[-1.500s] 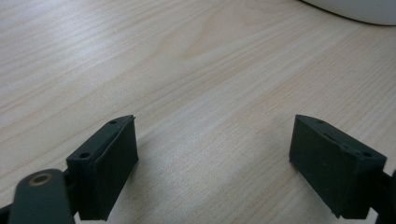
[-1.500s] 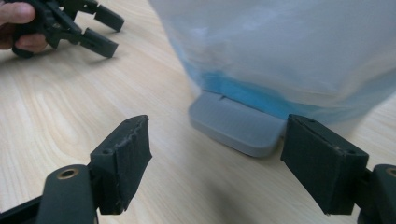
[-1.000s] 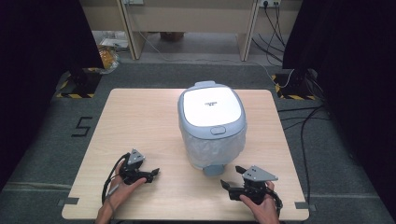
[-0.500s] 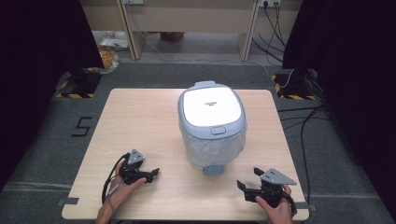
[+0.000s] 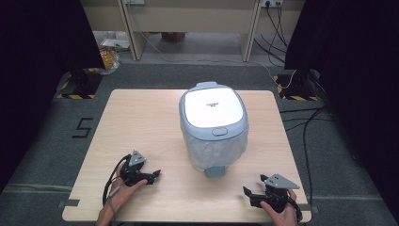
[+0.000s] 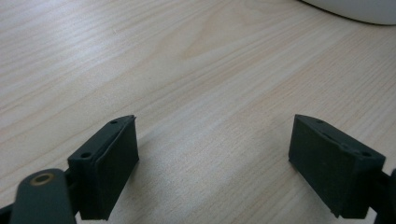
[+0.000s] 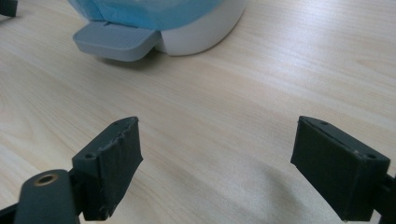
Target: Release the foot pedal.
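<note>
A pedal bin (image 5: 213, 125) stands upright in the middle of the table, with a white lid, a grey rim and a clear liner bag. Its grey pedal (image 5: 215, 171) faces the front edge. My left gripper (image 5: 154, 175) rests on the table at the front left, held by a hand and open, jaws pointing right. My right gripper (image 5: 249, 197) lies near the front right corner, open, jaws pointing left. In the right gripper view the open gripper (image 7: 217, 126) has bare wood between its jaws, with the pedal (image 7: 116, 39) and the bin's white base (image 7: 205, 32) ahead. The left gripper (image 6: 215, 123) is empty too.
The light wooden table (image 5: 141, 127) sits on grey carpet. Cables (image 5: 306, 122) run over the floor to the right of it. A desk frame (image 5: 188, 23) stands behind. The bin's base edge (image 6: 359, 9) lies at the top right of the left gripper view.
My right gripper has drawn back from near the pedal, moving right and toward the table's front edge. The left gripper and the bin have stayed put.
</note>
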{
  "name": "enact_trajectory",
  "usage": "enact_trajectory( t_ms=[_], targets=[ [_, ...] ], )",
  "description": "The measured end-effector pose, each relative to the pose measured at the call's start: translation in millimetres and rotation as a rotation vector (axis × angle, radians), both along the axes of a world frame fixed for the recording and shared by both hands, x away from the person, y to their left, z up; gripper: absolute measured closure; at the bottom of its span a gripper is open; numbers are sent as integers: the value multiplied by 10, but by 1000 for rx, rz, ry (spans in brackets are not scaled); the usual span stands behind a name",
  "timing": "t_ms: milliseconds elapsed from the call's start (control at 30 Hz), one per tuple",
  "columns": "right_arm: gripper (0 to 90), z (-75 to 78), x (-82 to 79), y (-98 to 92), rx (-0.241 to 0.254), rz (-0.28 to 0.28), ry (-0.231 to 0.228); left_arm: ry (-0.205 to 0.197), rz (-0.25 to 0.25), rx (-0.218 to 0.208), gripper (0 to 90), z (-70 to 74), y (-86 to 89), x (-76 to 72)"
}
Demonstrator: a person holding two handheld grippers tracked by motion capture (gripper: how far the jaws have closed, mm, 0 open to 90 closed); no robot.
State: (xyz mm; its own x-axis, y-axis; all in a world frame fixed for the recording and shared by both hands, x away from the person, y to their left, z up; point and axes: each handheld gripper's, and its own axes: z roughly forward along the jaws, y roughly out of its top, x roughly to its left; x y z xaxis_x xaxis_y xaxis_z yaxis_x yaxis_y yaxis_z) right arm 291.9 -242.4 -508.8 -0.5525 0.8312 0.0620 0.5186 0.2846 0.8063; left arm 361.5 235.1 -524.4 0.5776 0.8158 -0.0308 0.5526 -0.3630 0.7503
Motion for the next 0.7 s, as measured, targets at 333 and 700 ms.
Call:
enact_trajectory(
  t_ms=[333, 700],
  targets=[
    [157, -48, 14, -77, 7, -3, 20, 0, 5, 5, 150, 3, -1, -2],
    [161, -54, -3, -62, 2, -1, 36, -3, 4, 2, 161, 2, -3, -12]
  ],
)
